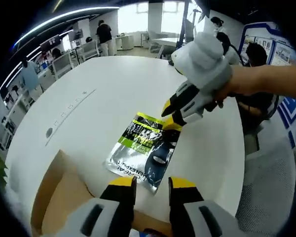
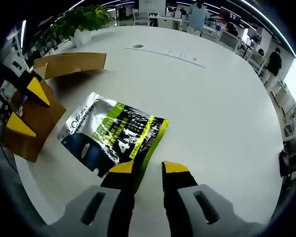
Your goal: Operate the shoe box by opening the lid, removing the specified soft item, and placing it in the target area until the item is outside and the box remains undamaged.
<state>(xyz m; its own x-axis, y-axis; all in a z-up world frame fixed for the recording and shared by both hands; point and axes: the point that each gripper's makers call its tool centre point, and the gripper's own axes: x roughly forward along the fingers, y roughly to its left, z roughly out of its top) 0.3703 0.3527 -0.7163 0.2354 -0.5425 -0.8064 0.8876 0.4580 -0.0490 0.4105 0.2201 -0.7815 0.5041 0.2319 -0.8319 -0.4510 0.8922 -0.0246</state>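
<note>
Pouch point(image 2: 113, 133) flat on table point(image 2: 217, 98), outside box point(image 2: 37, 111)

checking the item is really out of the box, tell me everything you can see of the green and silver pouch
The pouch is a flat, glossy foil-like packet, silver at one end, lime green and black in the middle with printed lettering, dark blue along one side. It lies flat on the white table, outside the cardboard box. The right gripper has its yellow-tipped jaws at the pouch's green end; whether they pinch it is unclear.

Pouch point(image 2: 111, 134) flat on the table point(image 2: 212, 98), box point(image 2: 37, 116) just beside it at the table edge, right gripper point(image 1: 173, 117) at the pouch's far corner, plant point(image 2: 84, 19) across the table
</note>
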